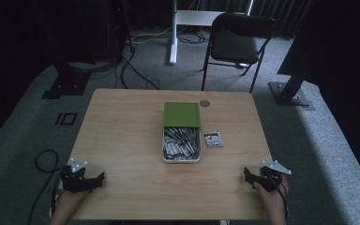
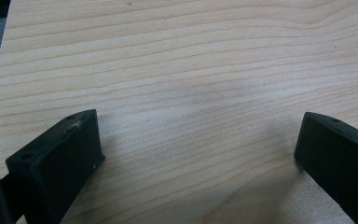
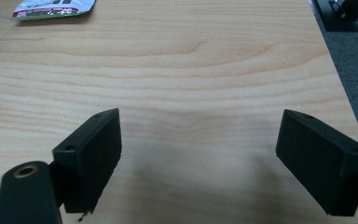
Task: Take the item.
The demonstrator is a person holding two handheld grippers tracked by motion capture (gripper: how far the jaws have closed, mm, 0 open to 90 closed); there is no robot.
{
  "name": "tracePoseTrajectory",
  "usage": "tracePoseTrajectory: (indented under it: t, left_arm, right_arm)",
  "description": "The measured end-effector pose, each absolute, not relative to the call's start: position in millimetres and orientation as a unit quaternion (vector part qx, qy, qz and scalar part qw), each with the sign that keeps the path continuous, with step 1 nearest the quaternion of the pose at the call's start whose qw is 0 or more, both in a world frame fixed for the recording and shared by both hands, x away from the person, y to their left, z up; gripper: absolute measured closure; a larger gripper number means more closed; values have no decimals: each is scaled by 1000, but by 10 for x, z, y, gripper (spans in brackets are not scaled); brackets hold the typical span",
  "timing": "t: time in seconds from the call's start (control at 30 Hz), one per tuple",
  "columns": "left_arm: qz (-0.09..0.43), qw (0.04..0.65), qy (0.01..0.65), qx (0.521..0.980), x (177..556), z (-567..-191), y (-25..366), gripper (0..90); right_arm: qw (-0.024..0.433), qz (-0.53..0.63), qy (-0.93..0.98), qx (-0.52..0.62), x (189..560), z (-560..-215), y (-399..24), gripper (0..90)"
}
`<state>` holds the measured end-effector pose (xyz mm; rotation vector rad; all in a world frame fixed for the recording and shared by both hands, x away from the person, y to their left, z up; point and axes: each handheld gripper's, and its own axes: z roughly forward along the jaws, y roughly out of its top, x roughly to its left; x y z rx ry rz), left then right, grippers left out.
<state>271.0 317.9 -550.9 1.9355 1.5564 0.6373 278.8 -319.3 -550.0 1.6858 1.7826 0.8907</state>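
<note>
Overhead, pale wooden table (image 1: 122, 140) on grey carpet (image 1: 23, 122), black folding chair (image 1: 236, 44) behind

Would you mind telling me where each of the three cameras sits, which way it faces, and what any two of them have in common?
High view: fixed above the person's side, looking forward and down on the wooden table, the white box with its green lid, and both hands with the left gripper and right gripper.
Left gripper view: rides the left gripper, facing bare tabletop between its open jaws.
Right gripper view: rides the right gripper, facing tabletop between open jaws.
Shared: the loose packet lies beside the box in the high view and at the right gripper view's top edge.
</note>
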Motion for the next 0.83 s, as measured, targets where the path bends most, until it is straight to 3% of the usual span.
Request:
tracePoseTrajectory:
  t: [0.13, 0.83]
  left_arm:
    - [239, 285, 582, 723, 2711, -5510, 3179, 14]
    - [240, 282, 587, 719, 2708, -5508, 3170, 14]
  right_arm:
    - [280, 304, 656, 632, 2739, -5529, -3208, 142]
    - [270, 289, 654, 645, 2756, -5573, -3222, 116]
